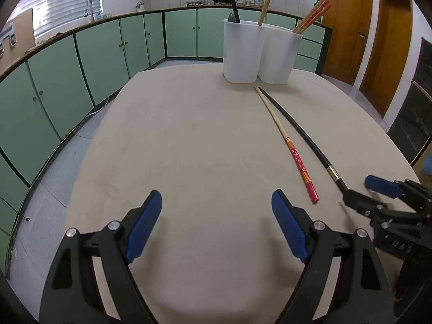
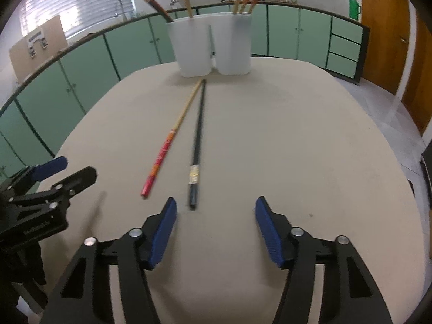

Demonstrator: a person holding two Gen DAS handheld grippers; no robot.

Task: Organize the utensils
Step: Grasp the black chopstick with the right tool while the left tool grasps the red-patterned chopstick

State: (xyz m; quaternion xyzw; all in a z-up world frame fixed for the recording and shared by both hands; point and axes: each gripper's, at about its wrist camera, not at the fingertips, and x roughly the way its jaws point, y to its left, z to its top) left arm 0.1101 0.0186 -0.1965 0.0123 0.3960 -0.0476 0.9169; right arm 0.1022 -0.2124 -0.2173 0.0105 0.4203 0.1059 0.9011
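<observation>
A red-handled chopstick (image 1: 290,145) (image 2: 168,144) and a black chopstick (image 1: 305,132) (image 2: 198,137) lie side by side on the beige table (image 1: 202,148) (image 2: 297,148), tips toward a white two-compartment holder (image 1: 260,52) (image 2: 213,46). The holder has a black utensil and a wooden stick in its left part and red chopsticks in its right part. My left gripper (image 1: 216,225) is open and empty, left of the chopsticks. My right gripper (image 2: 216,229) (image 1: 359,189) is open and empty, just behind the black chopstick's handle end.
Green kitchen cabinets (image 1: 108,48) run along the back and left under a counter with a sink and pots. Wooden doors (image 1: 370,40) stand at the right. The table's edges curve off left and right.
</observation>
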